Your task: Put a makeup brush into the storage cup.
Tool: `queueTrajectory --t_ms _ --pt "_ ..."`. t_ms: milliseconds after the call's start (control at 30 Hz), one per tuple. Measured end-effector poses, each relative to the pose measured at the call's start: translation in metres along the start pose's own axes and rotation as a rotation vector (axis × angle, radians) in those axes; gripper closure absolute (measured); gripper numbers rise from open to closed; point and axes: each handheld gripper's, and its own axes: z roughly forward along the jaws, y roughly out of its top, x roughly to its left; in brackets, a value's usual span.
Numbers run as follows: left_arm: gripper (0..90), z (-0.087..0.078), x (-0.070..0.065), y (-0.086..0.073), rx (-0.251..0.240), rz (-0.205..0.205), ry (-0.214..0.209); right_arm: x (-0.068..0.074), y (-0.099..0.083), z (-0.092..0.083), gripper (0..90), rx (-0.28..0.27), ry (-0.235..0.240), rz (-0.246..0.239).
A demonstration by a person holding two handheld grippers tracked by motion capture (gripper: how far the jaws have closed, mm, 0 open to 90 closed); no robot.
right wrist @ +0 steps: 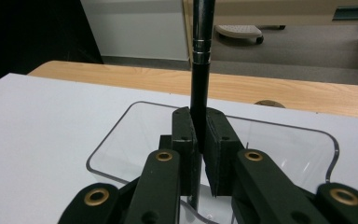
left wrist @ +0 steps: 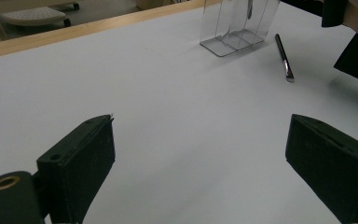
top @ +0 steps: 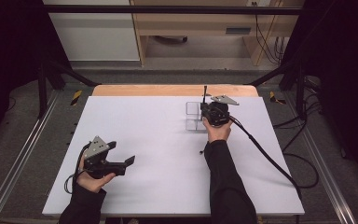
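Observation:
My right gripper (top: 213, 111) is at the far middle of the white table (top: 158, 140), shut on a slim black brush (top: 205, 92) that stands upright. In the right gripper view the jaws (right wrist: 199, 119) pinch the black handle (right wrist: 200, 79) just below its silver band, directly above the open top of a clear plastic holder (right wrist: 114, 144). The holder (top: 193, 116) stands just left of that gripper. A second black brush (left wrist: 283, 57) lies flat on the table beside the holder (left wrist: 235, 28). My left gripper (top: 121, 153) rests near the front left, open and holding nothing (left wrist: 200, 128).
The table's wooden far edge (top: 168, 89) runs behind the holder. The person's right sleeve (top: 223, 182) crosses the front middle, and a black cable (top: 265, 156) trails to the right. Floor rails (top: 23, 154) flank the table.

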Motion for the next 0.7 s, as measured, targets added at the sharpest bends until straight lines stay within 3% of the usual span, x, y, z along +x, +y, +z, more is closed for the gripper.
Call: queueTrajectory --t_ms 200,367,700 --pt "7.4 0.000 0.000 0.000 0.000 0.000 -0.001 0.001 -0.002 0.001 82.5 0.016 0.002 0.002" --pt "7.4 0.000 0.000 0.000 0.002 0.003 -0.002 0.001 -0.005 -0.004 75.3 0.021 0.012 -0.002" --pt "7.4 0.001 -0.001 -0.001 0.007 0.003 0.002 0.001 -0.009 -0.035 49.9 0.020 0.081 -0.042"
